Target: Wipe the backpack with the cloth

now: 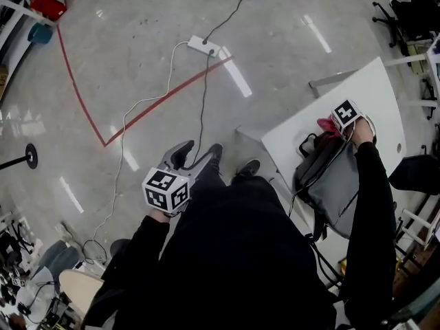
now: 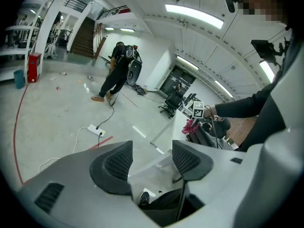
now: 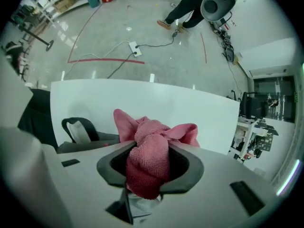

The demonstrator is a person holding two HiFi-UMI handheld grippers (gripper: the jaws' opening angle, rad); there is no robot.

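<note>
While the left tongs (image 2: 151, 159) hang spread, the right tongs (image 3: 151, 164) pinch the cloth (image 3: 156, 133), seemingly against the backpack (image 1: 335, 184).

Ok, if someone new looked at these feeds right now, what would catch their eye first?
The pink cloth bunched between the jaws of the right gripper, held at the top end of the grey backpack on the white table. Next, the left gripper, open and empty, off to the side over the shiny floor with its red tape line.
</note>
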